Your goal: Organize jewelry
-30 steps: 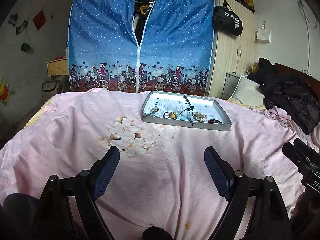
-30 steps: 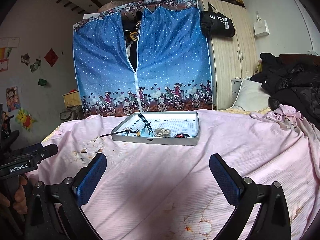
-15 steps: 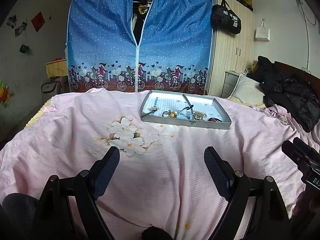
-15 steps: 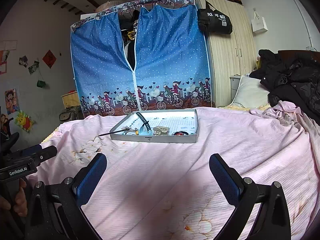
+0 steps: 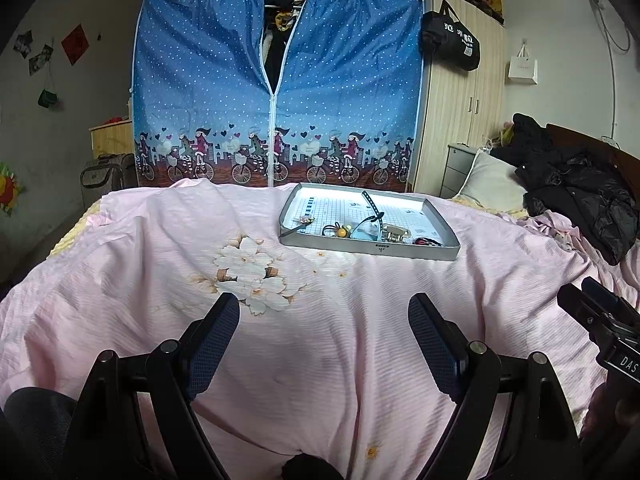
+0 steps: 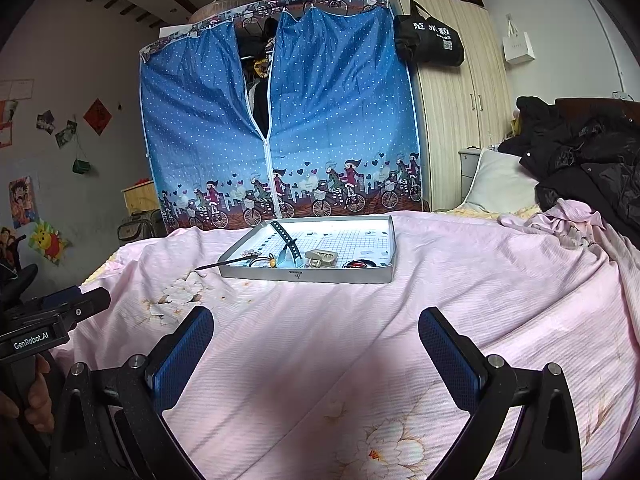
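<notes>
The jewelry sits in a shallow grey tray (image 5: 412,249) on the pink bedspread (image 5: 320,320), toward the far side of the bed, and all of it crowds the tray's near edge, leaving the gridded floor behind bare. A dark strap (image 6: 289,240) arches up from a pale blue piece, likely springy and easiest to pinch along its raised band. Beside it lie a cream claw clip (image 6: 321,258), probably stiff and light, best taken across its body, and a black cord with an amber bead (image 5: 341,232), limp and apt to slip, so the bead looks the surest hold. A red-and-black piece (image 6: 357,265) lies near the tray's right near corner, too small to make out. A thin dark pin (image 6: 224,263) pokes out over the left near corner onto the bedspread; it looks slender and liable to roll. The left gripper (image 5: 324,330) and right gripper (image 6: 316,342) both hover spread wide and empty, well short of the tray.
</notes>
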Demonstrator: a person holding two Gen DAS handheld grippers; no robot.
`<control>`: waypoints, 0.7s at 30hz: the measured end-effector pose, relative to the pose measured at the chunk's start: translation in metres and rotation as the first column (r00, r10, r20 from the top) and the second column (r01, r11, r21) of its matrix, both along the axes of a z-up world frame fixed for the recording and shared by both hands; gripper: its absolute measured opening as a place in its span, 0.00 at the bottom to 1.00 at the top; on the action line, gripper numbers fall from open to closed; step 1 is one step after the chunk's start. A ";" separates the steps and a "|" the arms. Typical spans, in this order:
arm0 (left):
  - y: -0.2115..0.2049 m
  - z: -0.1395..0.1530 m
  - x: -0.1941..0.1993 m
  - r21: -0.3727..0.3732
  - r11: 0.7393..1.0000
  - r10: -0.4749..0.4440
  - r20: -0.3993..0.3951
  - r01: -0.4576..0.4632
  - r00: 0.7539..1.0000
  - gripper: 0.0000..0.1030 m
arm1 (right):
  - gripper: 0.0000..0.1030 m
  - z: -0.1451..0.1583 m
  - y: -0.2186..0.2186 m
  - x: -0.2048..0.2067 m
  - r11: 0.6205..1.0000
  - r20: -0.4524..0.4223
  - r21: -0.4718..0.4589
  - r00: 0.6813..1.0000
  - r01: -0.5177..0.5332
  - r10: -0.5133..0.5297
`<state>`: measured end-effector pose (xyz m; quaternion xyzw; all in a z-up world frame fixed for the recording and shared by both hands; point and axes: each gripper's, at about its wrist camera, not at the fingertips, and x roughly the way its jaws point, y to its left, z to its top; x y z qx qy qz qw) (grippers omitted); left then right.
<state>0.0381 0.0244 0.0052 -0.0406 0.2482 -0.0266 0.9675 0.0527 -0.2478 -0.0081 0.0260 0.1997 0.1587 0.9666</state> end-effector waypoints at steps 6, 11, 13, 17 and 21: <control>0.000 0.000 0.000 0.000 1.000 0.000 0.000 0.000 1.000 0.80 | 1.00 0.000 0.000 0.000 1.000 0.000 0.000 1.000 0.000 0.000; 0.000 0.000 0.000 0.001 1.000 -0.001 0.000 0.001 1.000 0.80 | 1.00 0.000 0.001 -0.001 1.000 -0.001 0.000 1.000 0.001 -0.001; -0.001 0.000 0.000 0.002 1.000 0.000 -0.001 0.000 1.000 0.80 | 1.00 0.000 0.001 0.000 1.000 -0.001 0.001 1.000 0.001 -0.001; 0.000 -0.001 0.000 0.004 1.000 0.000 0.002 0.000 1.000 0.80 | 1.00 0.000 0.001 -0.001 1.000 -0.001 0.000 1.000 0.000 0.000; 0.000 -0.001 0.000 0.006 1.000 -0.001 0.003 0.001 1.000 0.80 | 1.00 0.000 0.001 -0.001 1.000 -0.003 -0.001 1.000 -0.001 0.001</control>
